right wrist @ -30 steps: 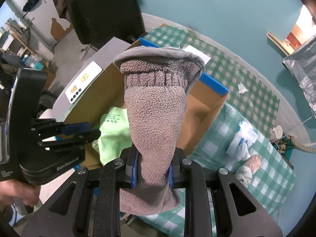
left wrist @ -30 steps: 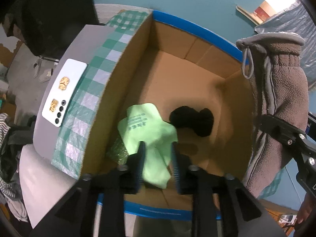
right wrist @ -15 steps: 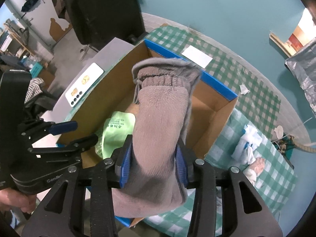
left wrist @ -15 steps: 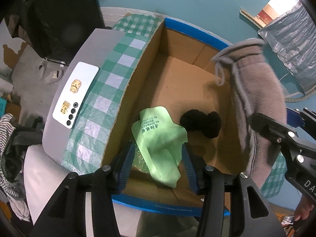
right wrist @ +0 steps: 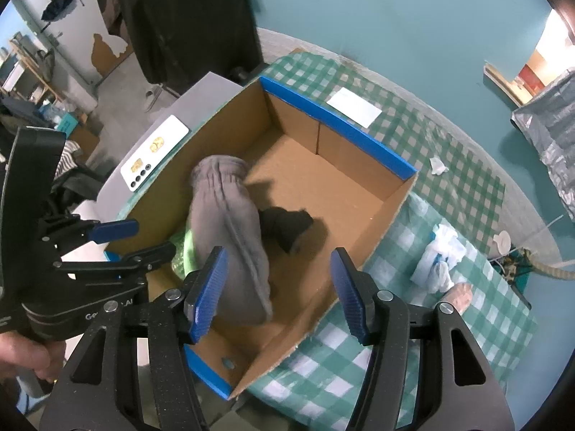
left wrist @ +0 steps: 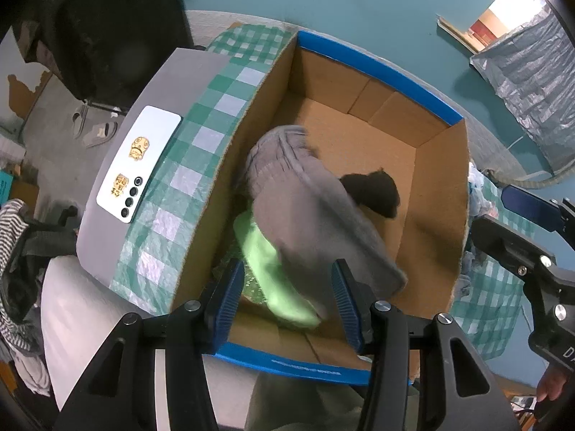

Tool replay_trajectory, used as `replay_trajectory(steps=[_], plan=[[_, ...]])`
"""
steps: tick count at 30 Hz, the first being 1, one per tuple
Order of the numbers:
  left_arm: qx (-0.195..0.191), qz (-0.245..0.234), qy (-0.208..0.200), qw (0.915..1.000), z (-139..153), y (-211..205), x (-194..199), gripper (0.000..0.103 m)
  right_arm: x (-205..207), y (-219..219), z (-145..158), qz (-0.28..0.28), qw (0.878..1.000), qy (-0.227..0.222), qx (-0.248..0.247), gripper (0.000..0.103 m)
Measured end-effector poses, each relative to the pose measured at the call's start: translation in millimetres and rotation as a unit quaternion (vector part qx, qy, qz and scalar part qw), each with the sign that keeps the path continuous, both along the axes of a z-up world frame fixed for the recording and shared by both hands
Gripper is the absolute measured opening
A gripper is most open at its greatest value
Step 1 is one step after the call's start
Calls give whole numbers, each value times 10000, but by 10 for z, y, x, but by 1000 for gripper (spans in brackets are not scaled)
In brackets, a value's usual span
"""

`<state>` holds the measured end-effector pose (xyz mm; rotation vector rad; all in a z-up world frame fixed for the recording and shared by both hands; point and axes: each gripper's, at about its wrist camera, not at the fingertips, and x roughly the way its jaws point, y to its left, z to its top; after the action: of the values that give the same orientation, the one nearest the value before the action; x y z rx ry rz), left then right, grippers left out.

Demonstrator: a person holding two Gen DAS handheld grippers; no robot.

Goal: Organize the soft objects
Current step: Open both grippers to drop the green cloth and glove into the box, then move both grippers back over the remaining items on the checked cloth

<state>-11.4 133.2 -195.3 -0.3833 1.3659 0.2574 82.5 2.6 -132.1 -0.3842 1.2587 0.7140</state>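
Note:
A cardboard box (left wrist: 436,194) (right wrist: 388,215) with blue-taped rims sits on a green checked cloth. Inside it a grey fleece mitten (left wrist: 305,212) (right wrist: 230,226), motion-blurred, lies loose over a light green cloth (left wrist: 273,280) (right wrist: 185,248), beside a black soft item (left wrist: 373,190) (right wrist: 287,226). My right gripper (right wrist: 276,291) hangs above the box with its jaws opening, and the mitten is below and left of the pads, not pressed by them. My left gripper (left wrist: 285,305) stands open over the near edge of the box, holding nothing.
A white phone (left wrist: 138,168) (right wrist: 154,158) lies on a grey board left of the box. White and beige soft items (right wrist: 440,262) and a white card (right wrist: 354,106) rest on the checked cloth to the right. A person's hand (right wrist: 25,355) holds the left gripper.
The right gripper's jaws opened and the grey mitten dropped out of them into the box, covering much of the green cloth. The left gripper's jaws widened off the green cloth.

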Motion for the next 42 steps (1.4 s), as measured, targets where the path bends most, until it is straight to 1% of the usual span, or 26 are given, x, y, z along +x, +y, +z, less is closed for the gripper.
replay_trajectory(steps=[9,19,25,36,42], plan=[[-6,-90,-48,9999,92,-201,41,51,31,-219,68,-134,9999,-37,-29,61],[38,-295,-67,9995,163,-485,155,51,77,-560,84,-421,9991,-34,-73,61],[0,-437,-49,9990,163,-674,233,51,118,-836,73,-661,9977,-36,-153,65],[-93,-715,-101,9973,194,-1042,407,51,191,-1373,44,-1130,9932,37,-290,65],[-121,-928,-185,9954,245,-1263,529,52,241,-1618,21,-1294,9908,47,-392,65]])
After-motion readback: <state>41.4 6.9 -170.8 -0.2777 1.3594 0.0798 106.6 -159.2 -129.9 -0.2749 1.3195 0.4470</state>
